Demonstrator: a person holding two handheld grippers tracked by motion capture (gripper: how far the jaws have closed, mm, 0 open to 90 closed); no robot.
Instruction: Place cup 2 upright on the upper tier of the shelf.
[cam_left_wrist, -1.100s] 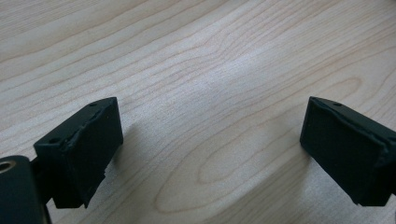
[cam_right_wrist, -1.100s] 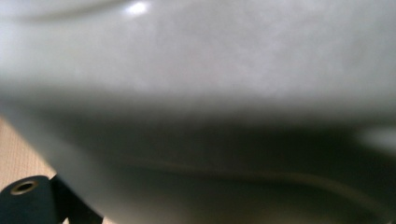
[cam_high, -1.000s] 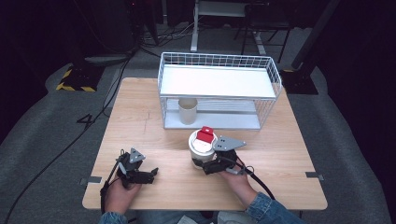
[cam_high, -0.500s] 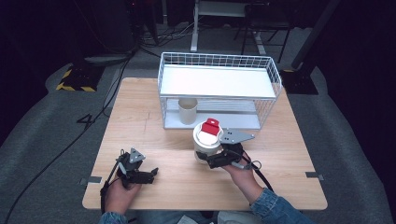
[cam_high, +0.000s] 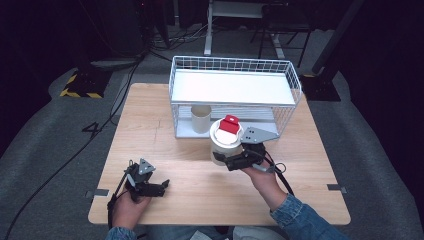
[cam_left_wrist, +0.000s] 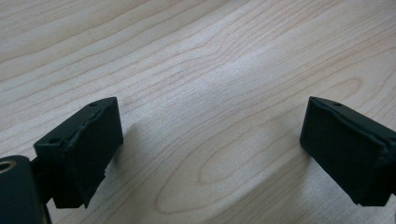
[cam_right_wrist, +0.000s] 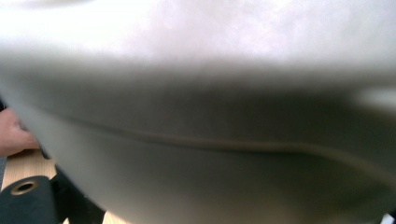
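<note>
two cups (cam_high: 225, 145), one wire rack (cam_high: 235, 95), one table (cam_high: 165, 140), two grippers (cam_high: 152, 187)

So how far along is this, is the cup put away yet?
Not yet. One cup already stands on the rack's lower shelf. The right gripper holds the lidded cup in front of the rack. Shelving it is probably what remains. The left gripper rests open.

black grippers (cam_high: 150, 187), denim sleeves (cam_high: 295, 217), trailing cables

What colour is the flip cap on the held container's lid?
Red flip cap on a white lid, best in the high view.
</note>
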